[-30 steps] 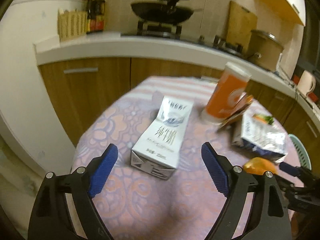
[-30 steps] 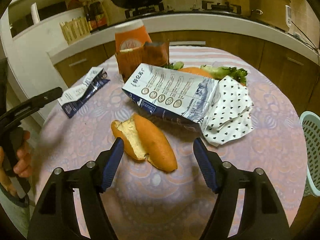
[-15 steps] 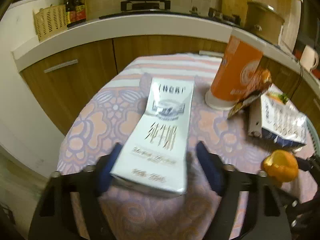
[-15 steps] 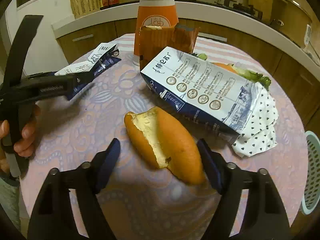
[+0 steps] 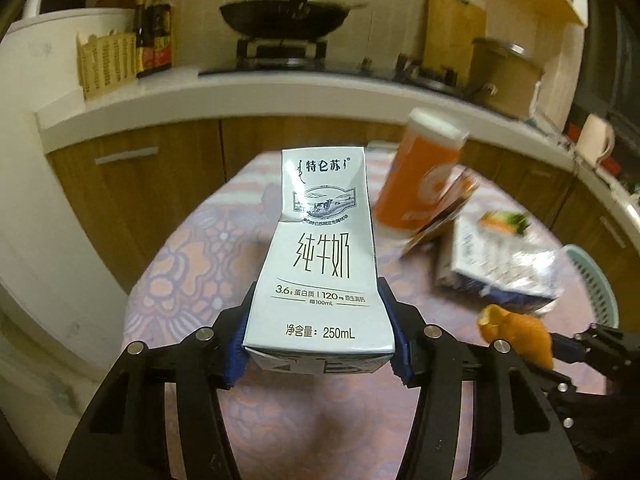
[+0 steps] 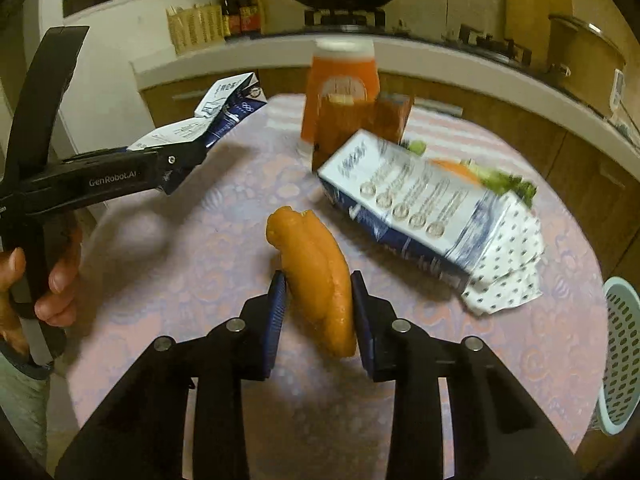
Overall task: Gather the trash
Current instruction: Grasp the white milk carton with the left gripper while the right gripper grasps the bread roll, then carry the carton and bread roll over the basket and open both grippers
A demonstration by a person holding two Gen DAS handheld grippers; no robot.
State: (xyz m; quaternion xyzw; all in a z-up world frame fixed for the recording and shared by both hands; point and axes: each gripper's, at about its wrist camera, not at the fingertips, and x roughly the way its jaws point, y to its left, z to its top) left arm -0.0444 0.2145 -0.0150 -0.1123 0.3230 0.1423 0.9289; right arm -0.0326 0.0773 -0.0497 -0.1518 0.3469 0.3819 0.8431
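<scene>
The left gripper [image 5: 318, 350] has just been closing, and now its blue pads pinch the sides of the milk carton [image 5: 320, 256] near its bottom end. The carton sticks out toward 12 o'clock, up off the table [image 5: 192, 264], most likely so it can be carried to the bin. The right gripper [image 6: 318, 316] has also just been closing, and its pads squeeze the piece of bread [image 6: 316, 276] from both sides. The bread looks lifted a little, but it is hard to tell if its far tip touches the cloth. In the right wrist view the left gripper [image 6: 188, 160] comes in from 9 o'clock with a person's hand [image 6: 44, 280] around its handle. More trash waits on the table: an orange cup [image 6: 340, 92] at 12 o'clock, a brown packet [image 6: 384, 120] leaning on it, and a flat blue and white box [image 6: 408, 200] at 2 o'clock that lies partly on a spotted napkin [image 6: 508, 264]. Some green and orange food peeks out behind the box, and most of it is hidden. A pale green basket [image 6: 620, 344] sits at 4 o'clock, just past the table edge. It is cut off by the picture, so what is inside cannot be seen. It is probably where the trash goes. The cup and box look blurry.
</scene>
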